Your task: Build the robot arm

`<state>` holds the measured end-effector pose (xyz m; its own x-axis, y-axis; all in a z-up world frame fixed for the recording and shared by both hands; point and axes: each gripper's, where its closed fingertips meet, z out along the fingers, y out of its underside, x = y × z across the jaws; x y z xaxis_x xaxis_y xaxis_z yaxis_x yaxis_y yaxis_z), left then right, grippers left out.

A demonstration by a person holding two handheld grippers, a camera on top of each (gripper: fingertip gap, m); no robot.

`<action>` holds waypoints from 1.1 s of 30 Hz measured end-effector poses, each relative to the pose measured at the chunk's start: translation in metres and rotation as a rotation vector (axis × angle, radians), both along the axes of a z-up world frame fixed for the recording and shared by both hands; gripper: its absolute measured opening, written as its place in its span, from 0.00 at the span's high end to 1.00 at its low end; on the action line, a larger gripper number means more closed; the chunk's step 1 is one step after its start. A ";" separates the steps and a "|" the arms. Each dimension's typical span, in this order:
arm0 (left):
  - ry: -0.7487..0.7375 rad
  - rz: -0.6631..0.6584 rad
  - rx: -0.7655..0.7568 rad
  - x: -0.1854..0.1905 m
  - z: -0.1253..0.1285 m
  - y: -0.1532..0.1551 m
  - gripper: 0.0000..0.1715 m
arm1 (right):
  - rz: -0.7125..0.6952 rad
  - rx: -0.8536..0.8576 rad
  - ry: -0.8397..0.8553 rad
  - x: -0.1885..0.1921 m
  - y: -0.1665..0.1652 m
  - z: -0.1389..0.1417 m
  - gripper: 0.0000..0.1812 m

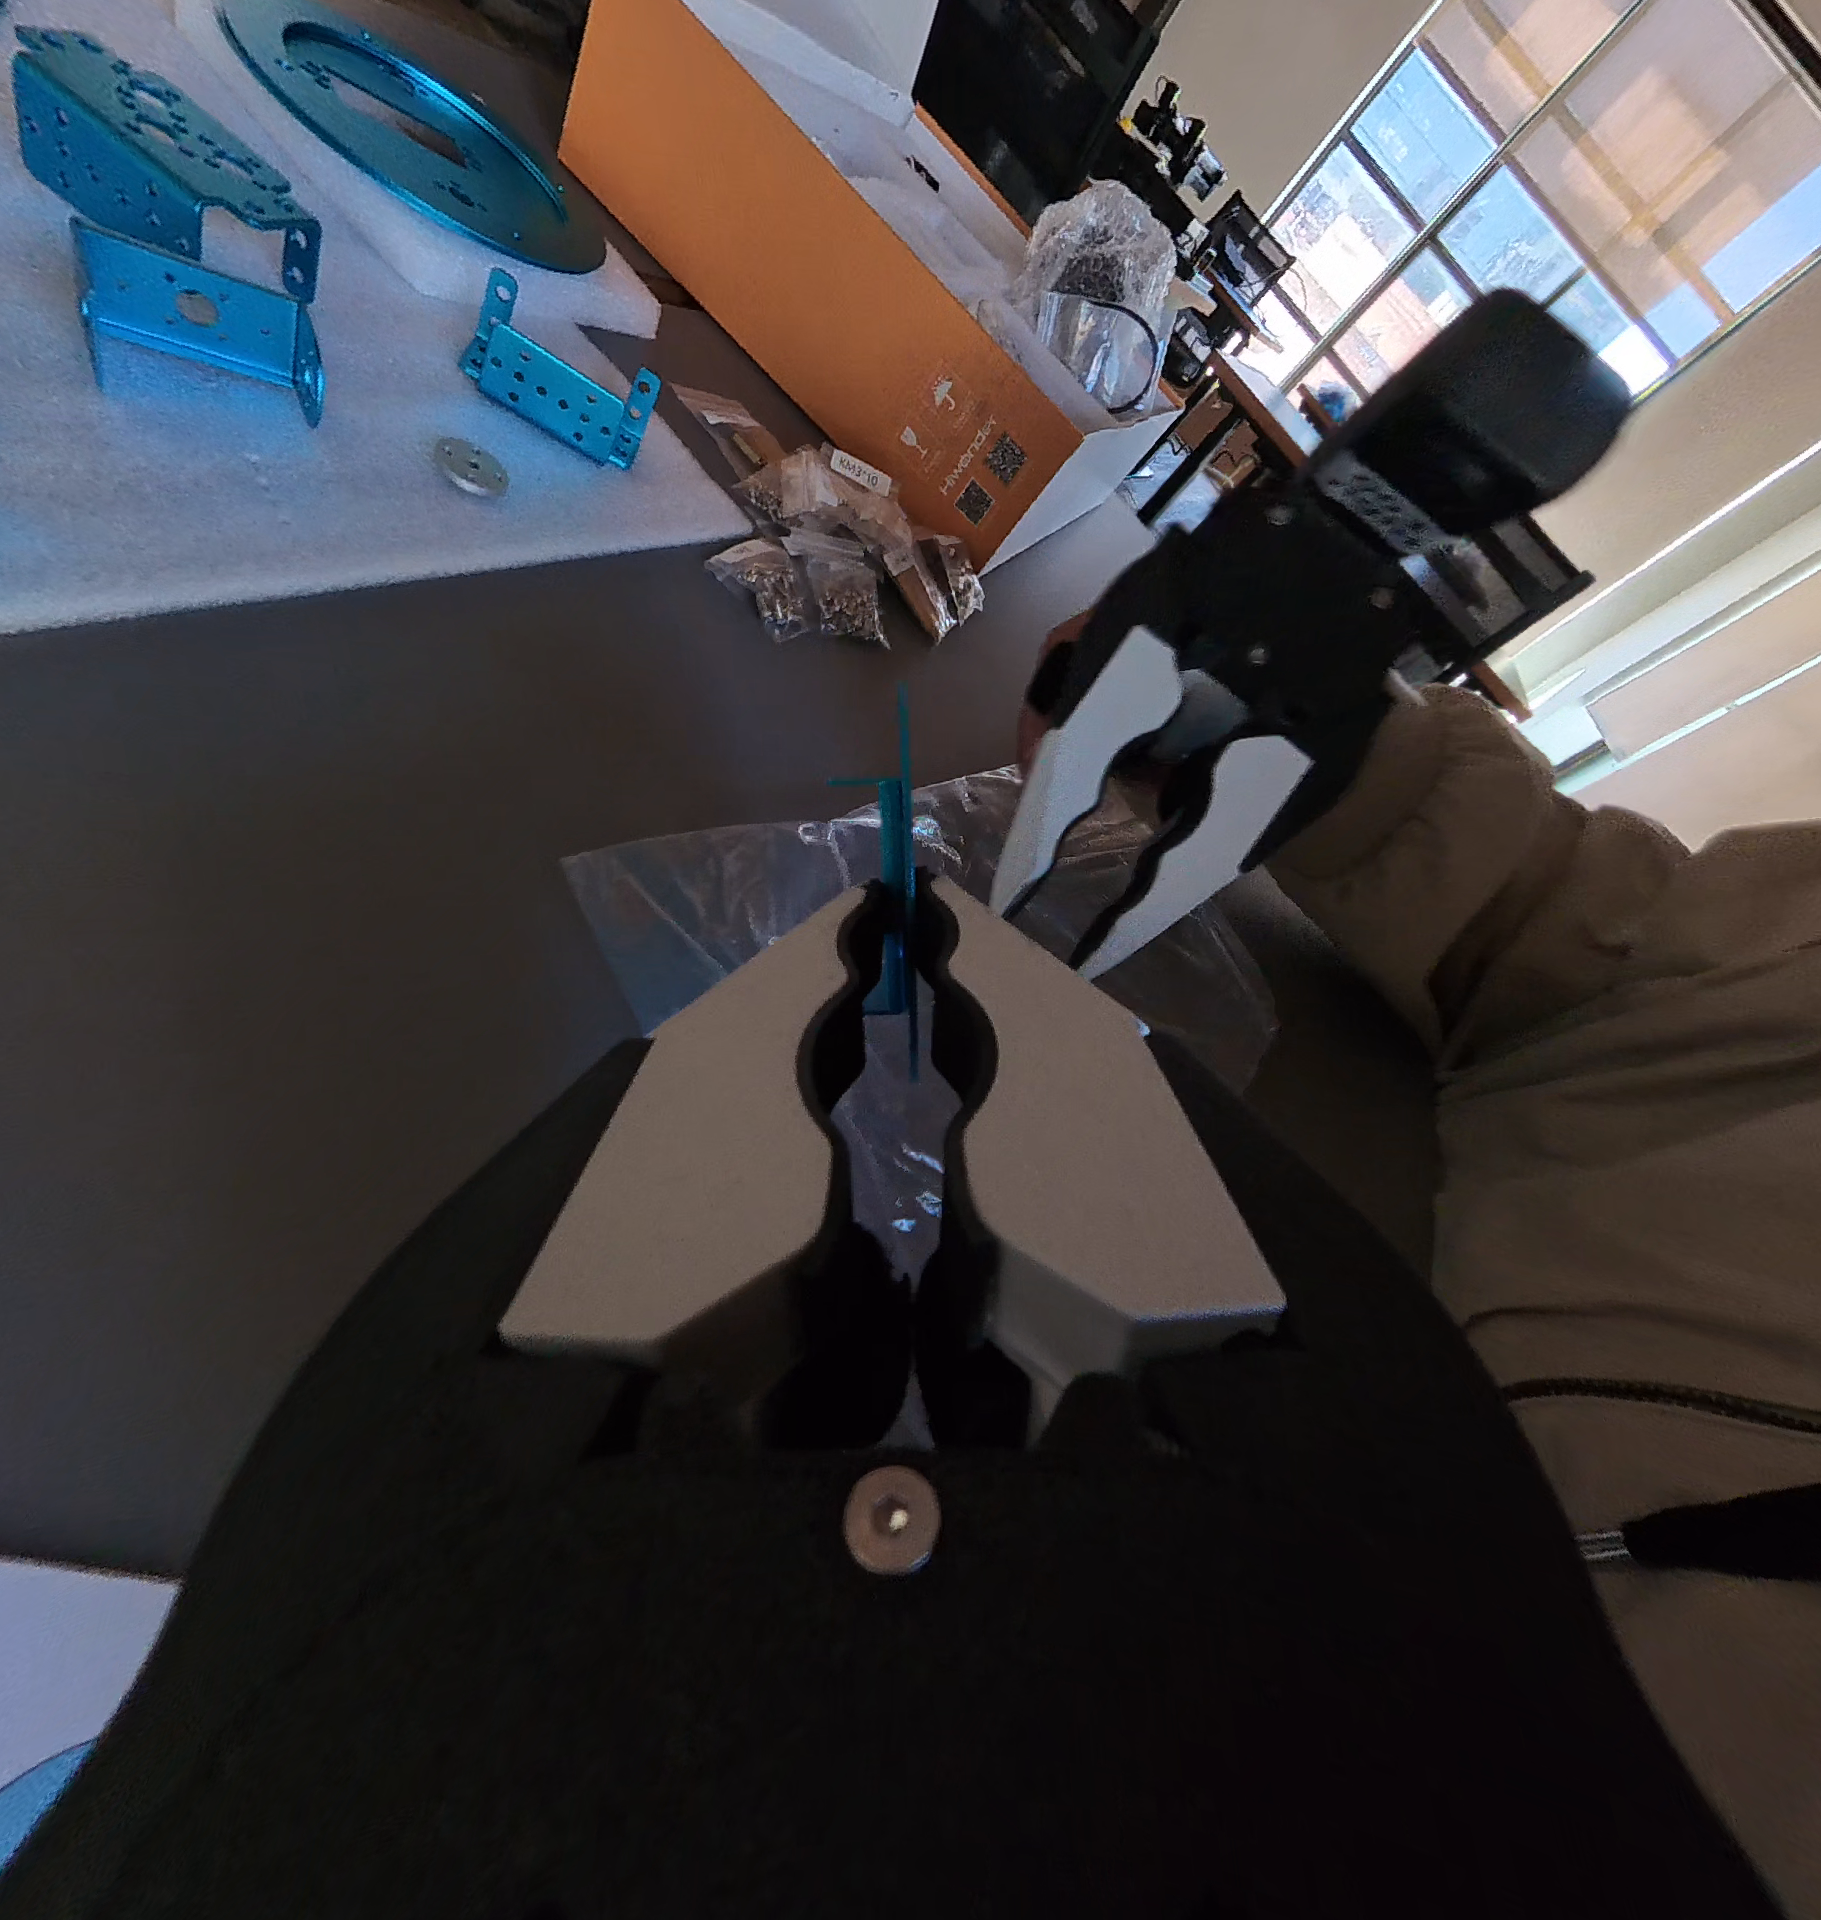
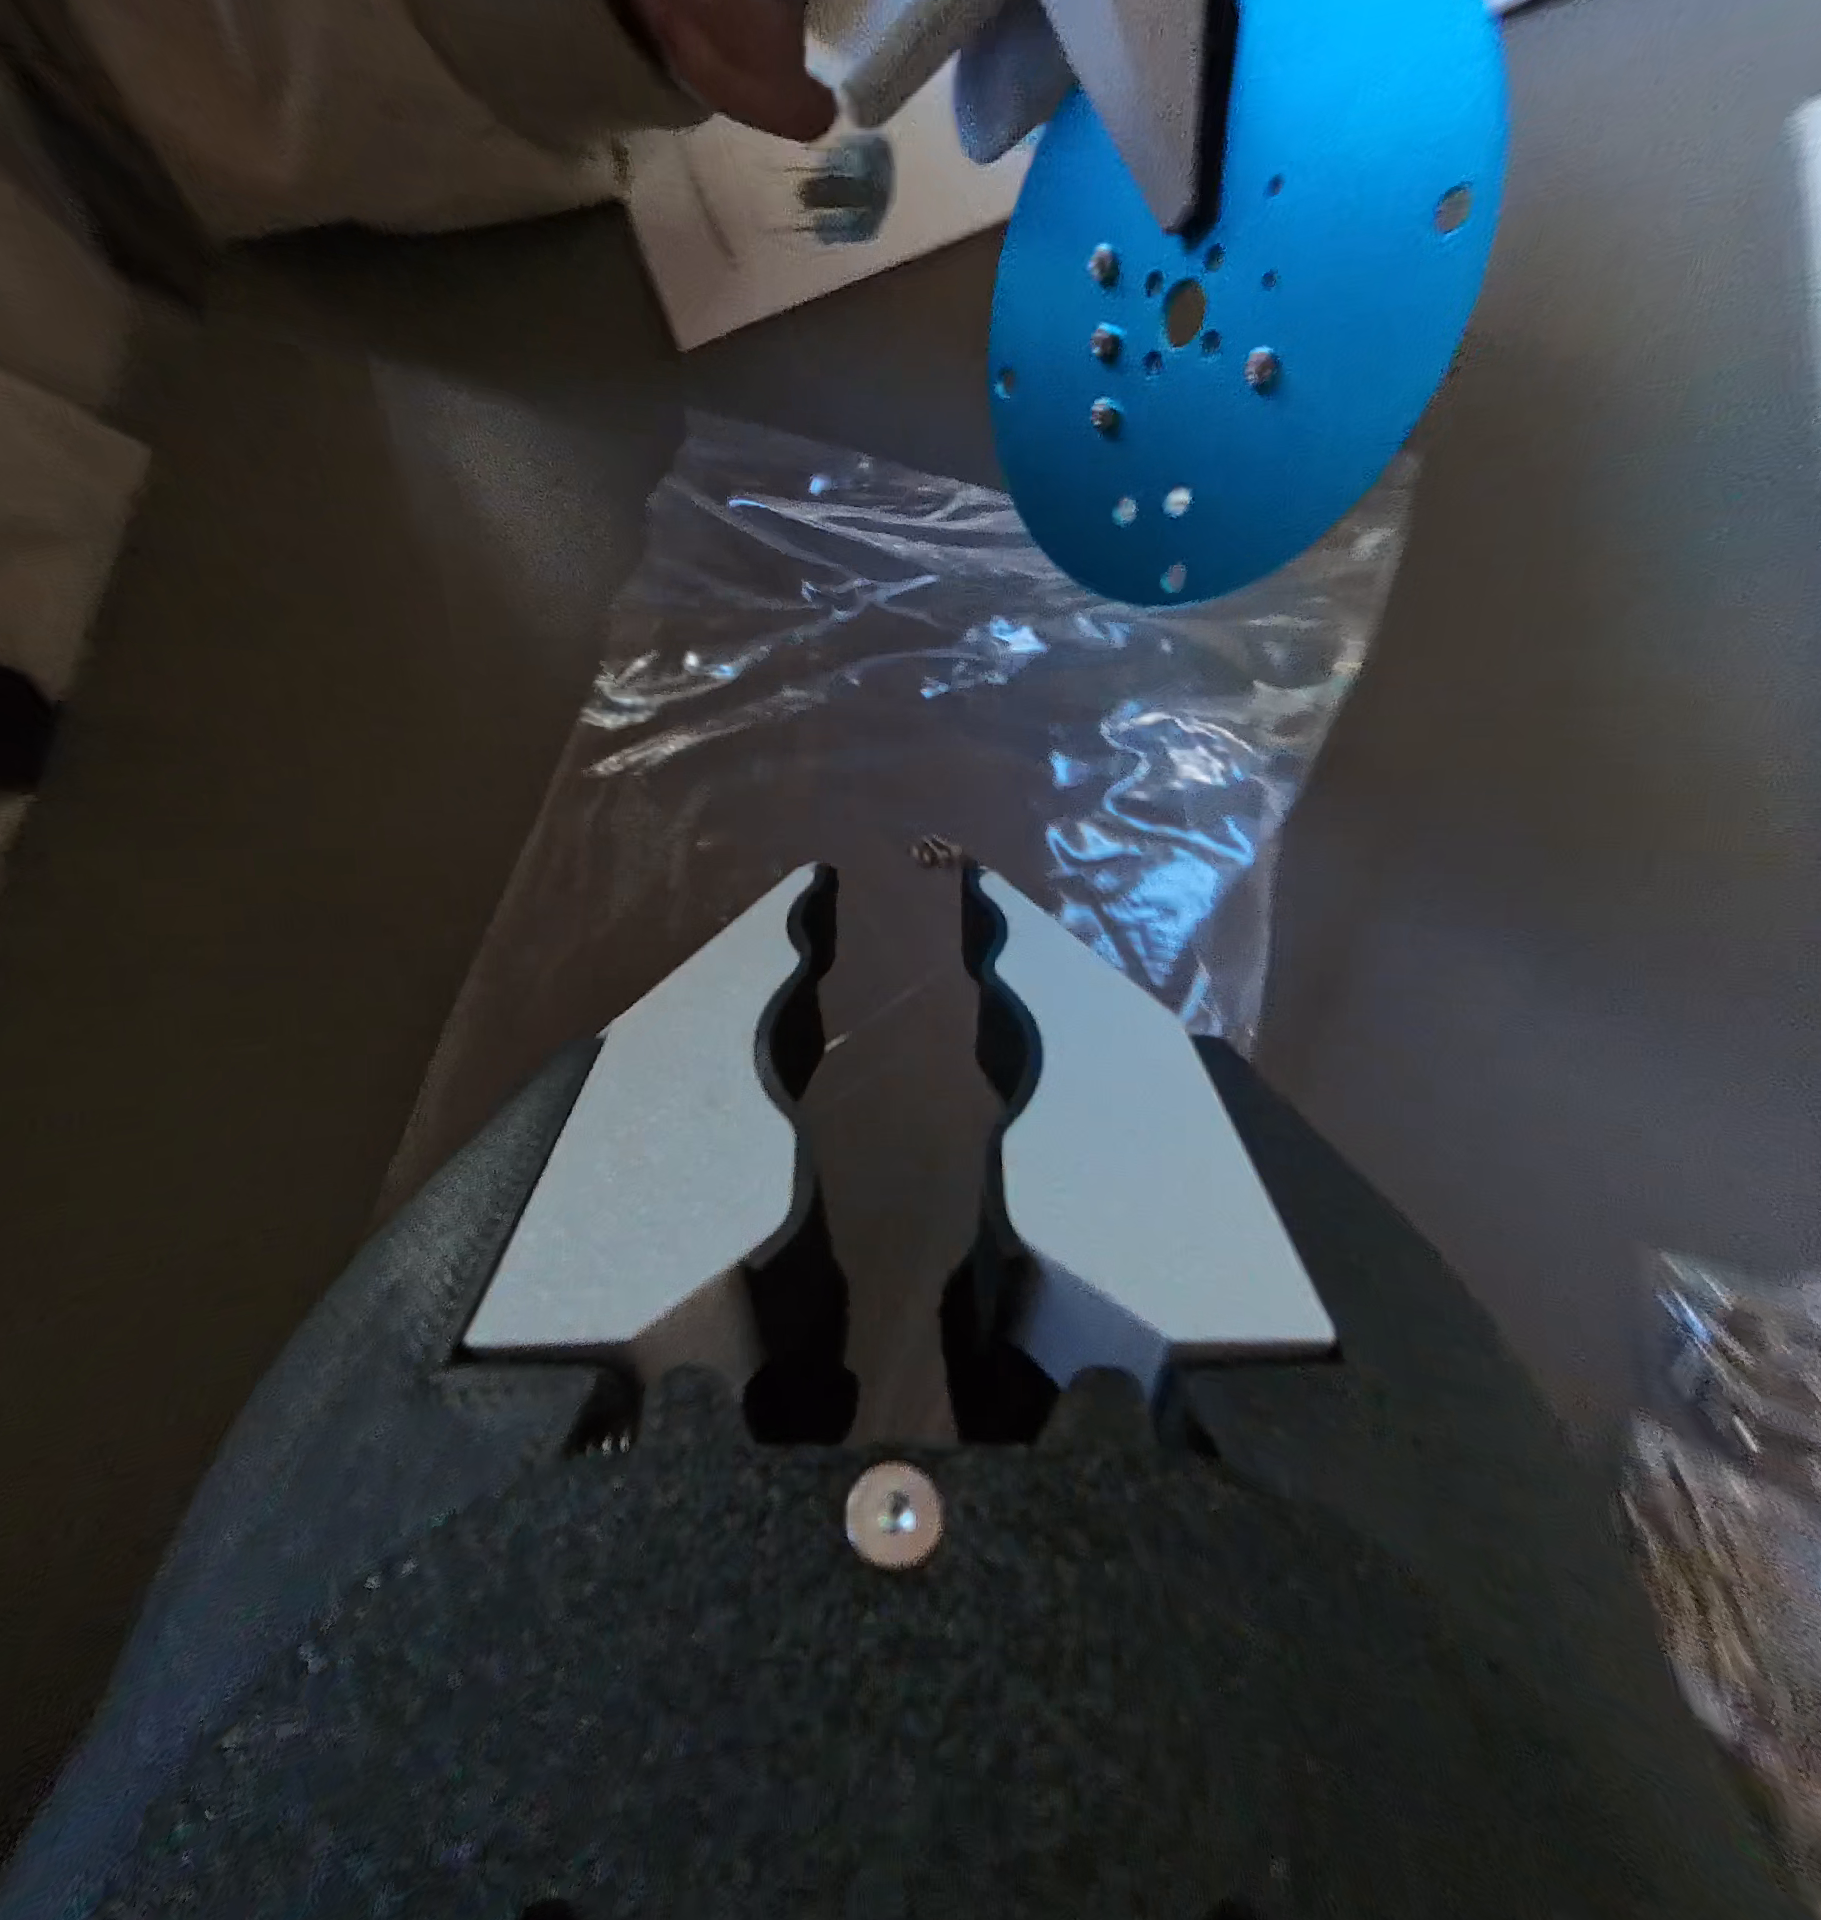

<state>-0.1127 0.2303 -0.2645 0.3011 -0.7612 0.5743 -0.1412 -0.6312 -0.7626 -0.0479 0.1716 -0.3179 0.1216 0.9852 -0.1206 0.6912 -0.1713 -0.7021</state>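
Observation:
My left gripper is shut on a round blue metal disc with several holes, seen edge-on here. In the right wrist view the disc hangs at the upper right, pinched by the left gripper. My right gripper is open and empty, low over a crumpled clear plastic bag on the dark table. A small screw lies on the bag just beyond its fingertips. In the left wrist view the right gripper points down at the bag, right of the disc.
Blue brackets and a large blue ring plate lie on white foam at the far left. An orange box and small bags of screws sit beyond. A person's beige sleeve is at the right. More screw bags lie right. Across from one pair of fingers to the other is roughly 11 cm.

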 end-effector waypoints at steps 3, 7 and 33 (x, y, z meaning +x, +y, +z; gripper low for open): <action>0.012 -0.012 0.017 0.001 0.000 -0.002 0.98 | 0.109 -0.024 0.054 -0.011 0.006 -0.008 0.91; 0.017 -0.019 0.018 0.001 0.000 -0.003 0.98 | 0.180 -0.003 0.054 -0.012 0.006 -0.016 0.96; 0.022 -0.011 -0.039 0.003 -0.010 -0.001 0.98 | 0.172 0.210 -0.029 -0.011 0.008 -0.021 0.99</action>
